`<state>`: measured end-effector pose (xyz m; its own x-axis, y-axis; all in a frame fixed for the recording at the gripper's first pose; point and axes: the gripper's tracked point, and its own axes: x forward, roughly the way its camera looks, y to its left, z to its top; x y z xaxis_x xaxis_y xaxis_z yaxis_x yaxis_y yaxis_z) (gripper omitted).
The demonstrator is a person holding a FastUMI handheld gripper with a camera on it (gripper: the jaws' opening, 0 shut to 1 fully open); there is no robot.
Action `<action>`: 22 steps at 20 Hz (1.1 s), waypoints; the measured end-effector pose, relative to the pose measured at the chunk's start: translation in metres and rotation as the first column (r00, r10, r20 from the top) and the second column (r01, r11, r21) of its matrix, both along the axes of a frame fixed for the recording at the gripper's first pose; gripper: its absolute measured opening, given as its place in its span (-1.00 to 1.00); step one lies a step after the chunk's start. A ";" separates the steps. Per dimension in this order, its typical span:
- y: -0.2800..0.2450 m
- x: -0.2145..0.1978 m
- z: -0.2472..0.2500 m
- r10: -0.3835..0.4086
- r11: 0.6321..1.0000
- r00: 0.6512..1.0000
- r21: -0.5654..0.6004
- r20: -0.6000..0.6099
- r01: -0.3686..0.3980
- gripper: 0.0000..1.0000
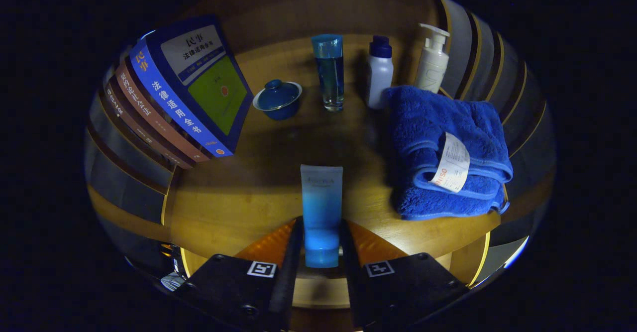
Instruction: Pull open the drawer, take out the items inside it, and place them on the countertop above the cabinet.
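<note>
Gripper (321,242) fingers clamped on a blue squeeze tube (321,207), one finger pressing each side of its cap end; the tube points forward from between the fingers, out over the wooden worktop (239,197). Cannot tell whether the tube's far end rests on the wood or hangs just above it. Ahead of the fingers, across the back of the worktop: a small blue lidded cup (277,99), a tall clear blue bottle (329,72), a white bottle with a dark blue cap (380,73), and a white pump bottle (432,58). Ahead and to the right, near the tube but apart from it, a folded blue towel (445,148) with a white label, lying just in front of the two white bottles. Ahead and to the left, a stack of books (184,93), blue-covered one on top. Status, as judged: the tube is out of the drawer and at the countertop, so this item is at the placing step; release not yet done. Whether any of the standing items came from the drawer cannot be told. Remaining: set the tube down, part the fingers, withdraw, then check the drawer for anything left.
</note>
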<state>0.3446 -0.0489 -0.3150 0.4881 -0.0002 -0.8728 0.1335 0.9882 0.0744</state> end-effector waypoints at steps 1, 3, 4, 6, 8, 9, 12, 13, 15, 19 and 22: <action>-0.001 0.000 0.002 0.000 1.000 1.000 -0.007 0.008 0.000 0.17; -0.002 -0.001 0.004 -0.004 1.000 1.000 -0.017 0.011 0.004 0.56; -0.002 -0.003 0.005 -0.004 1.000 1.000 -0.017 0.012 0.004 0.62; -0.005 -0.009 0.007 -0.005 1.000 1.000 -0.030 0.008 0.005 0.74; -0.005 -0.014 0.011 -0.006 0.999 1.000 -0.040 0.020 0.007 0.93; -0.005 -0.018 0.011 -0.004 0.999 1.000 -0.045 0.024 0.005 1.00; -0.004 -0.036 0.020 0.002 0.998 0.998 -0.059 0.058 0.001 1.00; -0.005 -0.044 0.023 0.001 0.998 0.998 -0.068 0.069 0.004 1.00; -0.006 -0.062 0.028 0.001 0.996 0.996 -0.084 0.091 0.007 1.00; 0.000 -0.095 0.049 0.015 0.997 0.978 -0.075 0.210 0.001 1.00; 0.000 -0.123 0.071 0.039 0.995 0.936 -0.103 0.349 -0.003 1.00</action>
